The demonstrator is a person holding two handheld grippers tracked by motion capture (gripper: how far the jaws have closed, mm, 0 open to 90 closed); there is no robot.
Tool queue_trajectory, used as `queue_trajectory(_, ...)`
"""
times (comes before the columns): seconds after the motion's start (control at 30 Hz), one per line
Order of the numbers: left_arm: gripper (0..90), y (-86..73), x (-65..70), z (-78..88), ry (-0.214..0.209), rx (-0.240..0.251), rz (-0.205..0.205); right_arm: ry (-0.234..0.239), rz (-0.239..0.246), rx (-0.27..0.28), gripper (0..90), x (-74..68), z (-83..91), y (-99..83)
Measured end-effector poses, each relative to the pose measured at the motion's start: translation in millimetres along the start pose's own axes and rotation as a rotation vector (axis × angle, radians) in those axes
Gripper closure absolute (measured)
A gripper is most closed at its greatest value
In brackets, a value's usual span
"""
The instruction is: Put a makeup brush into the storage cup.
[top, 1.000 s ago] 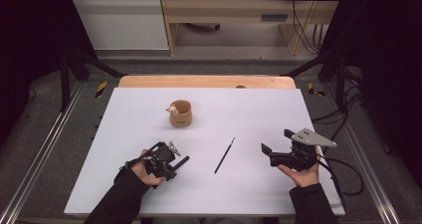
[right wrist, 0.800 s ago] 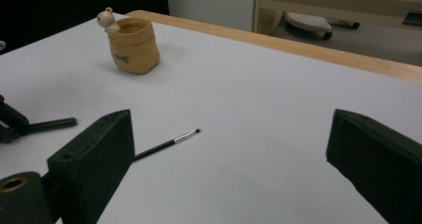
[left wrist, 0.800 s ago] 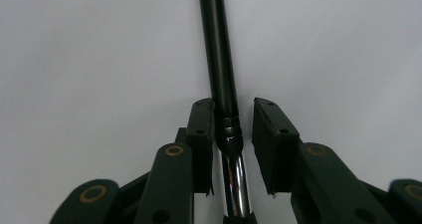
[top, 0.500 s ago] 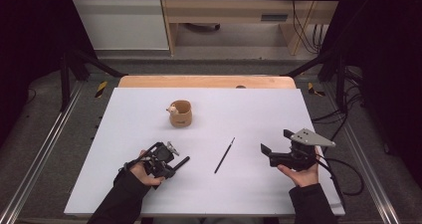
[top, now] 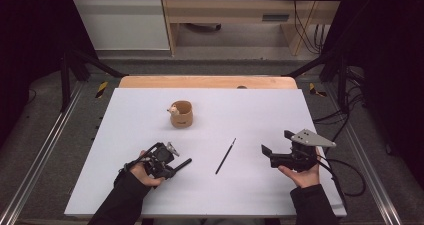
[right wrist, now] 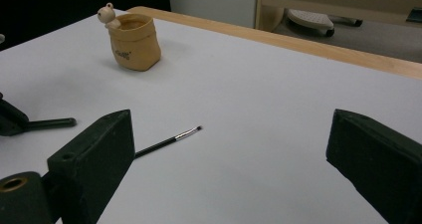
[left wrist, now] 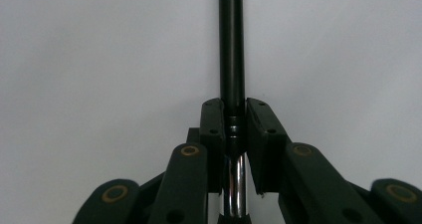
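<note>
My left gripper [top: 161, 160] lies low on the white table at the near left. Its jaws have just been closing and now pinch a black stick [left wrist: 232, 45] at its chrome collar. The stick pokes out to the right [top: 183, 163] along the table. A thin black brush [top: 226, 155] lies loose on the table between my hands, bristle end away from me [right wrist: 189, 132]. Behind it stands a tan pouch-shaped cup [top: 181, 114] with a small animal figure on its rim [right wrist: 133, 41]. My right gripper [top: 272, 153] hovers at the near right, jaws wide open [right wrist: 231, 129] and holding nothing, pointing left toward the brush.
The white table top [top: 260, 115] ends in a wooden strip [top: 207, 82] at the far edge. Metal rails [top: 42, 150] run along both sides. A cable [top: 345, 171] trails from the right gripper off the table's right edge.
</note>
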State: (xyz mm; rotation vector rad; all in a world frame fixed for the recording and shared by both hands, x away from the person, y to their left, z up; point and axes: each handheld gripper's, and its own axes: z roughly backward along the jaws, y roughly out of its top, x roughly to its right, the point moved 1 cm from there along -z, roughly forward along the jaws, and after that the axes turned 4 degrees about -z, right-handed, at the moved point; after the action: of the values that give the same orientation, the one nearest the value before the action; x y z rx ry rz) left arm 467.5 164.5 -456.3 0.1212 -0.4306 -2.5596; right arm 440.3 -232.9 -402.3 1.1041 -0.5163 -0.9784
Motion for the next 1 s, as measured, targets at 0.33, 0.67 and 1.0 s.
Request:
queue_trajectory(0.33, 78.6, -1.4, 0.8, 9.3, 0.021, 0.031, -0.038, 0.002, -0.001, 0.001, 5.5, -0.2, 0.5, 0.2)
queue_trajectory(0.67, 78.6, -1.9, 2.3, 23.8, 0.029, 0.096, -0.046, 0.001, 0.002, 0.000, 5.4, -0.2, 0.8, 0.3)
queue_trajectory(1.0, 78.6, -0.5, 6.9, 33.4, 0.027, 0.164, -0.045, 0.003, 0.009, -0.005, 5.4, -1.8, 0.6, 0.9)
